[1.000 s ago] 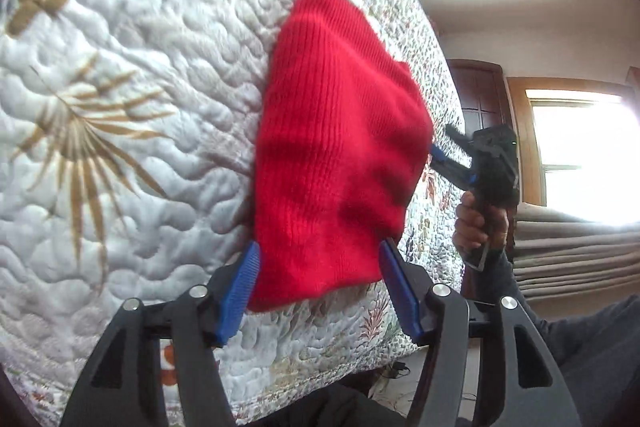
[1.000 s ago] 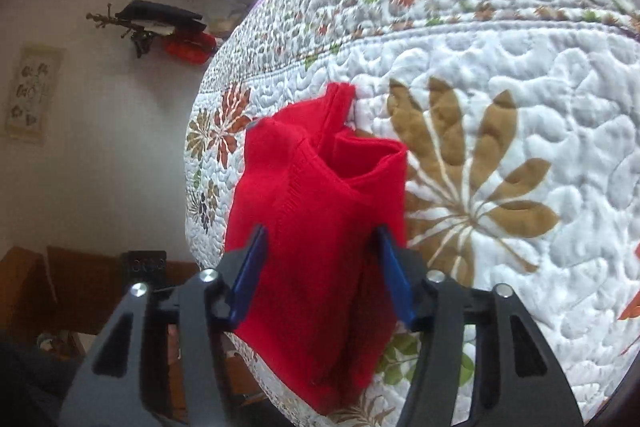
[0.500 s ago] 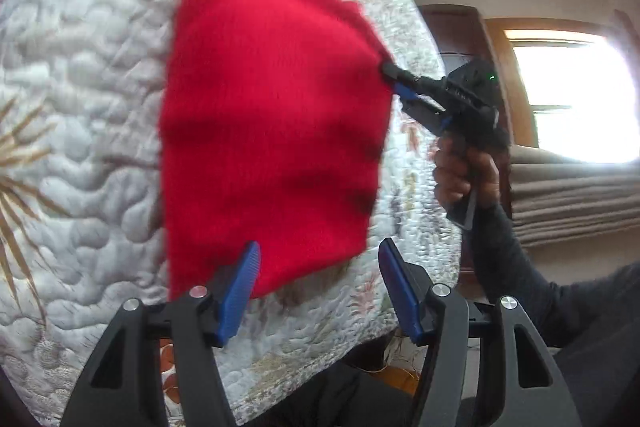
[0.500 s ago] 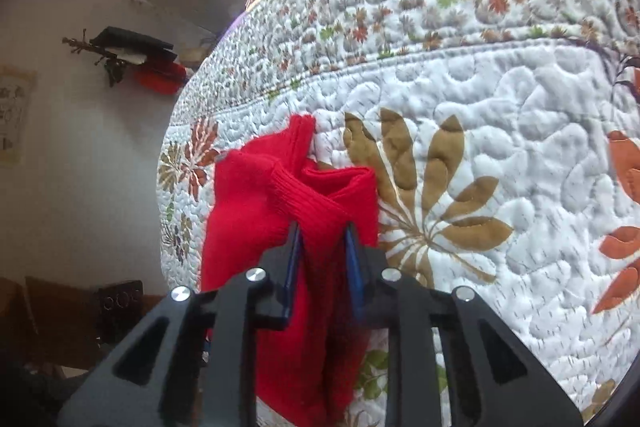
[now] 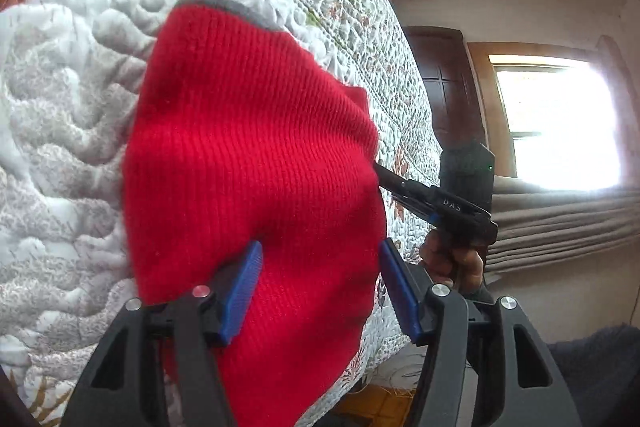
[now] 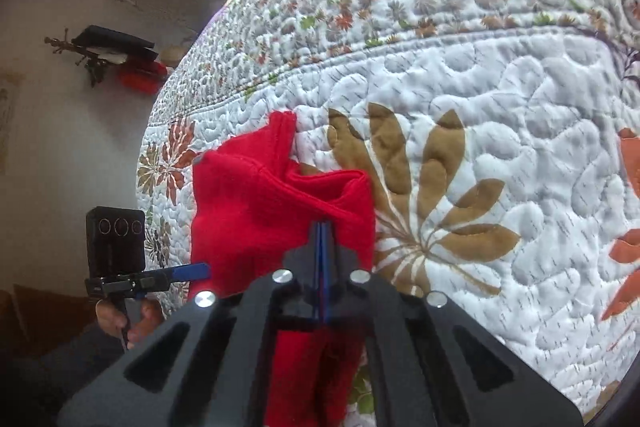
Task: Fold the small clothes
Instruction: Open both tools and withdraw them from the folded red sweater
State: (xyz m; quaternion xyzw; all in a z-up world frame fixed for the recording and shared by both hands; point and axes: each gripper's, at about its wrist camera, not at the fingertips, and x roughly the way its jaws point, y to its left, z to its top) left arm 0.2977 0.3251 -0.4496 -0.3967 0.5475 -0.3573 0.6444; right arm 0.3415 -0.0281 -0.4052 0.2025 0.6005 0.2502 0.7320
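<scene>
Red ribbed knit, a small garment (image 5: 248,163), lies on the quilted bedspread (image 5: 72,131) close to the bed's edge, with part of it hanging over that edge toward 6 o'clock in the left wrist view. A narrow grey trim (image 5: 224,7) runs along its far border at about 11 o'clock. The left gripper (image 5: 320,291) stands wide open, its two blue pads (image 5: 242,291) spread apart with the near part of the knit lying between them; neither pad presses the cloth. The right gripper (image 6: 322,239) is closed, blue pads together, pinching a raised fold of the red knit at its thick rolled hem (the hem bunches into a ridge just beyond the pads). In the left wrist view the same gripper enters from 3 o'clock, its tip buried in the side of the garment, and a hand (image 5: 452,259) wraps its grip below. In the right wrist view the left gripper appears at 9 o'clock, one blue pad just beside the garment's side edge. A tan leaf motif (image 6: 420,195) printed on the bedspread lies just beside the garment toward 3 o'clock. A bright window (image 5: 556,127) and a dark wooden door (image 5: 444,83) stand beyond the bed.
</scene>
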